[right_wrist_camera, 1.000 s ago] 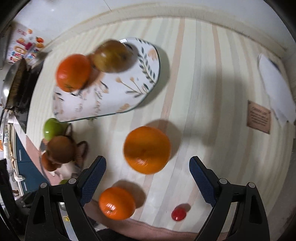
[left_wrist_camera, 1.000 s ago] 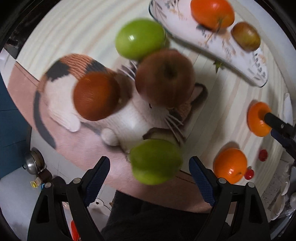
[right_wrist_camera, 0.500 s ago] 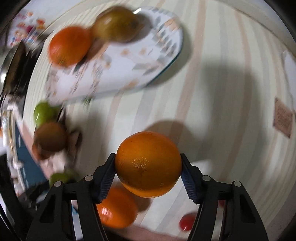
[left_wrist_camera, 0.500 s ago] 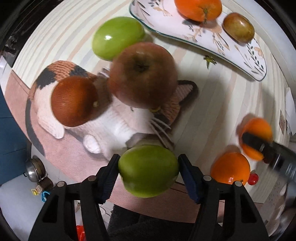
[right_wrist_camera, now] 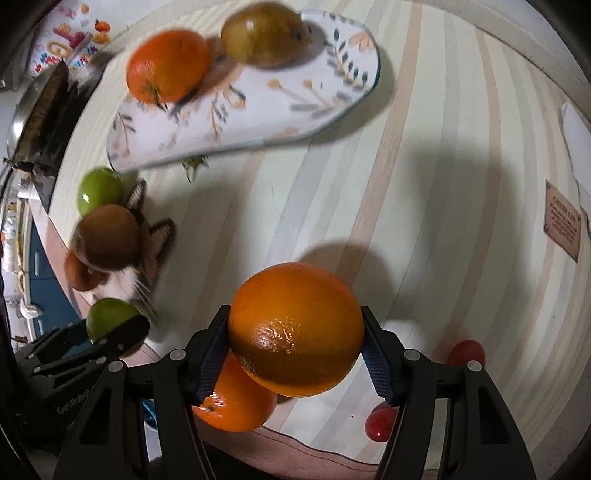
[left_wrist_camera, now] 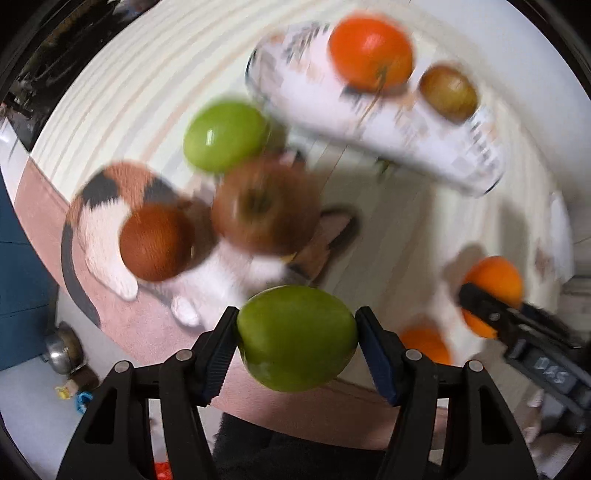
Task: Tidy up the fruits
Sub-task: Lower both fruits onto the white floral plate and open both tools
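Note:
My left gripper [left_wrist_camera: 297, 338] is shut on a green apple [left_wrist_camera: 295, 338], held above the cat-shaped mat [left_wrist_camera: 107, 210]. On the mat lie a second green apple [left_wrist_camera: 225, 136], a red-brown apple [left_wrist_camera: 266, 206] and a dark orange fruit [left_wrist_camera: 157, 242]. My right gripper [right_wrist_camera: 295, 330] is shut on an orange [right_wrist_camera: 295, 328], lifted over the striped tabletop [right_wrist_camera: 424, 206]. The floral plate [right_wrist_camera: 258, 110] holds an orange fruit [right_wrist_camera: 168, 66] and a brownish pear-like fruit [right_wrist_camera: 264, 33]. Another orange [right_wrist_camera: 232, 402] lies under my right gripper.
Two small red tomatoes [right_wrist_camera: 380, 422] lie near the table's front edge on the right. A brown label card [right_wrist_camera: 563, 219] sits at the far right. A metal pan [right_wrist_camera: 33, 114] stands off the table's left side. The left gripper shows in the right wrist view [right_wrist_camera: 110, 332].
Both grippers closed on their fruits, the left on the green apple and the right on the orange. Both have since lifted their fruit off the surface.

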`<state>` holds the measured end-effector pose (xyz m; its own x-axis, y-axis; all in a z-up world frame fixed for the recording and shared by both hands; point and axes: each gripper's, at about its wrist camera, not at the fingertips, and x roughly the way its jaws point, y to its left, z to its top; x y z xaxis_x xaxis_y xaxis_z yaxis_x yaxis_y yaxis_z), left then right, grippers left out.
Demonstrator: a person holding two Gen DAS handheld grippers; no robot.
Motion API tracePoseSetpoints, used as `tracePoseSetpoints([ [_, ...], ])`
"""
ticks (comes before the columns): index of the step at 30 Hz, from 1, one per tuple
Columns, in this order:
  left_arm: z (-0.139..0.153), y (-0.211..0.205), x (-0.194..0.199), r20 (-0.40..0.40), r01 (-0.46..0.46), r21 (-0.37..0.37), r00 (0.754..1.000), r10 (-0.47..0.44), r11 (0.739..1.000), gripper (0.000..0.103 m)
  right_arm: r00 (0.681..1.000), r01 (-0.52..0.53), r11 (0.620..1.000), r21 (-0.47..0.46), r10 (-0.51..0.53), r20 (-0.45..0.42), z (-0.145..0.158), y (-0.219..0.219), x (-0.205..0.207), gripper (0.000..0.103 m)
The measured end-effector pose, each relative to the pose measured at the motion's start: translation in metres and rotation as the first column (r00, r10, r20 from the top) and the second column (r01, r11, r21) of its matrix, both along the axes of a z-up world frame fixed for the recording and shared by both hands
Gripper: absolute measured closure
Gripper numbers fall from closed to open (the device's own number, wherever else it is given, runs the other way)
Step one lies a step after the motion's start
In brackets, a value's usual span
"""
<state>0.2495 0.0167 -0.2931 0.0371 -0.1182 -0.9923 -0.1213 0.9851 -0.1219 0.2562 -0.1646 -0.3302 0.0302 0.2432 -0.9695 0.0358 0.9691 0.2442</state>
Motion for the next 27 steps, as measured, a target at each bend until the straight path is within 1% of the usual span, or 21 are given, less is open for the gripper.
tracePoseSetpoints([
  [2,0.025,0.005,0.013,0.05,-0.007,-0.036,0.999,0.009,0.999,0.042,0.999,0.017,0.999,0.029,-0.018,0.027,0.015,-0.005,0.007,0.035],
  [4,0.048,0.004,0.033,0.102,0.003,-0.046,0.995,0.002,0.999,0.042,0.998,0.027,0.998,0.054,-0.03,0.055,0.03,-0.006,0.016,0.035],
  [5,0.056,0.003,0.043,0.122,0.006,-0.049,0.993,0.0,0.999,0.042,0.997,0.029,0.997,0.066,-0.034,0.07,0.036,-0.005,0.023,0.035],
  [8,0.062,0.004,0.072,0.14,0.01,-0.055,0.99,-0.002,0.998,0.042,0.993,0.019,0.997,0.07,-0.027,0.115,0.053,-0.002,0.047,0.035],
  [10,0.055,0.002,0.09,0.129,0.018,-0.072,0.992,-0.008,0.997,0.042,0.99,0.005,0.998,0.058,-0.013,0.142,0.056,0.004,0.064,0.035],
  [12,0.041,0.001,0.102,0.112,0.014,-0.082,0.994,-0.005,0.997,0.042,0.988,-0.015,0.999,0.039,0.009,0.155,0.055,0.006,0.081,0.035],
  [16,0.017,-0.011,0.126,0.06,0.019,-0.105,0.998,-0.013,0.994,0.042,0.985,-0.059,0.998,-0.01,0.06,0.16,0.038,0.018,0.1,0.035],
  [18,0.007,-0.014,0.131,0.039,0.021,-0.118,0.999,-0.017,0.993,0.041,0.984,-0.079,0.996,-0.028,0.083,0.159,0.03,0.023,0.106,0.035],
  [21,-0.006,-0.019,0.136,0.017,0.026,-0.111,1.0,-0.024,0.994,0.041,0.983,-0.093,0.995,-0.038,0.098,0.156,0.021,0.025,0.114,0.035],
  [27,-0.016,-0.022,0.139,-0.01,0.025,-0.115,1.0,-0.026,0.993,0.041,0.985,-0.091,0.995,-0.036,0.095,0.145,0.004,0.029,0.121,0.035],
])
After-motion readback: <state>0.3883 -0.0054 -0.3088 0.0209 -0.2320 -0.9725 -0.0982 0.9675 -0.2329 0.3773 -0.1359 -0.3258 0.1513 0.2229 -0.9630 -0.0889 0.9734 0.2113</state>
